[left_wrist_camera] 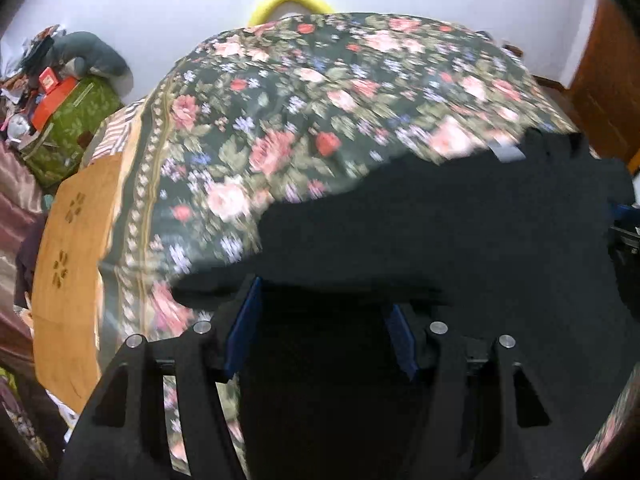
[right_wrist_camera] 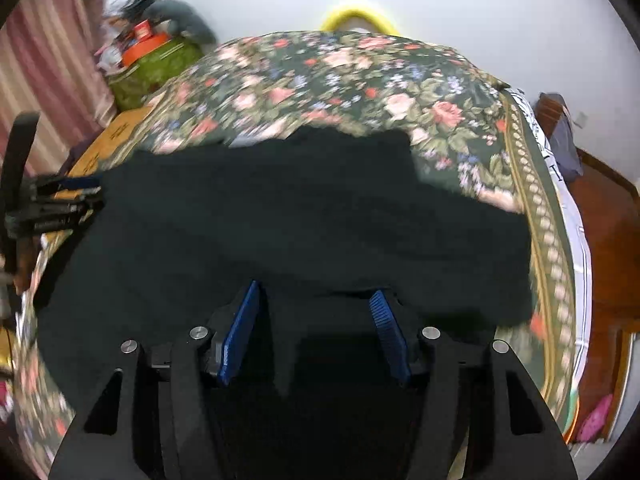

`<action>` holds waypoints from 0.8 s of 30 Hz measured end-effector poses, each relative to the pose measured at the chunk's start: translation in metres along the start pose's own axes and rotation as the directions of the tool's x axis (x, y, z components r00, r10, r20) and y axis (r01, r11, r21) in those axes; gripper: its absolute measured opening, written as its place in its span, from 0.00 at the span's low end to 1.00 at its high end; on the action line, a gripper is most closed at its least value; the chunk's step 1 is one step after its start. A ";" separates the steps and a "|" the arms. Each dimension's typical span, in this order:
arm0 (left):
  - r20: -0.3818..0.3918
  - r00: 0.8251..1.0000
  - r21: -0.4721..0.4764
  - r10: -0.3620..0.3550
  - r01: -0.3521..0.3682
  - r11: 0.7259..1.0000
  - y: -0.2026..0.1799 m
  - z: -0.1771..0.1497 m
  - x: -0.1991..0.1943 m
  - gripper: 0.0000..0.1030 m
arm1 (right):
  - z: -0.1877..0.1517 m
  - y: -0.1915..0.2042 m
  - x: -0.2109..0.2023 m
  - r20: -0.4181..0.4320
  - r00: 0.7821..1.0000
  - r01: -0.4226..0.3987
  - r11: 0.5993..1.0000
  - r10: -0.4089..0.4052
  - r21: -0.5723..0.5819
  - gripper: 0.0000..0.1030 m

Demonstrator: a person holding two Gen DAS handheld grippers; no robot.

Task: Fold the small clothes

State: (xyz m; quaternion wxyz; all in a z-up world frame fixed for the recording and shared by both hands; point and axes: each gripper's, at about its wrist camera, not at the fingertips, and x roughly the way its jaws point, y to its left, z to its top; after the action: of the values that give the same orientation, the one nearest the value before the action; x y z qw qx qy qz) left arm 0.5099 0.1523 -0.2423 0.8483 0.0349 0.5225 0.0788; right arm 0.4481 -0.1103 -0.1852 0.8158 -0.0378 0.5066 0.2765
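Note:
A black garment [left_wrist_camera: 460, 232] lies spread on the floral bedspread [left_wrist_camera: 280, 112]; it also shows in the right wrist view [right_wrist_camera: 280, 216]. My left gripper [left_wrist_camera: 320, 300] is open, its blue pads [left_wrist_camera: 244, 328] standing wide apart over the garment's near edge. My right gripper [right_wrist_camera: 316, 300] is open, its blue pads [right_wrist_camera: 240, 332] apart with a fold of the black cloth between them. The left gripper's fingers also show at the garment's left edge in the right wrist view [right_wrist_camera: 68, 200]. A pale label [left_wrist_camera: 508, 152] shows at the garment's far edge.
A wooden bed frame [left_wrist_camera: 68, 264] runs along the left. A green box [left_wrist_camera: 76, 120] with orange boxes and a grey plush toy [left_wrist_camera: 92, 56] stands at the far left. A yellow ring [right_wrist_camera: 356, 16] sits behind the bed. Wooden furniture [right_wrist_camera: 608, 240] is on the right.

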 end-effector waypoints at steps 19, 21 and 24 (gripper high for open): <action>-0.027 0.998 -0.138 -0.059 0.055 0.989 0.051 -0.090 -0.063 0.72 | -0.072 -0.005 -0.102 0.101 0.990 0.091 0.995 -0.094 0.032 0.72; -0.062 0.993 -0.148 -0.097 0.087 0.985 0.048 -0.109 -0.059 0.72 | -0.094 -0.010 -0.099 0.078 0.993 0.082 0.995 -0.086 0.057 0.72; -0.109 0.979 -0.174 -0.173 0.153 0.973 0.043 -0.141 -0.054 0.72 | -0.120 -0.016 -0.097 0.054 0.995 0.074 0.992 -0.080 0.100 0.72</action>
State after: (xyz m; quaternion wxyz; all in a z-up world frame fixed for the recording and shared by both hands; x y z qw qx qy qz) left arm 0.3563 0.1822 -0.2521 0.8178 -0.0833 0.5669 0.0535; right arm 0.3266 -0.2052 -0.1645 0.8412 -0.0091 0.4937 0.2206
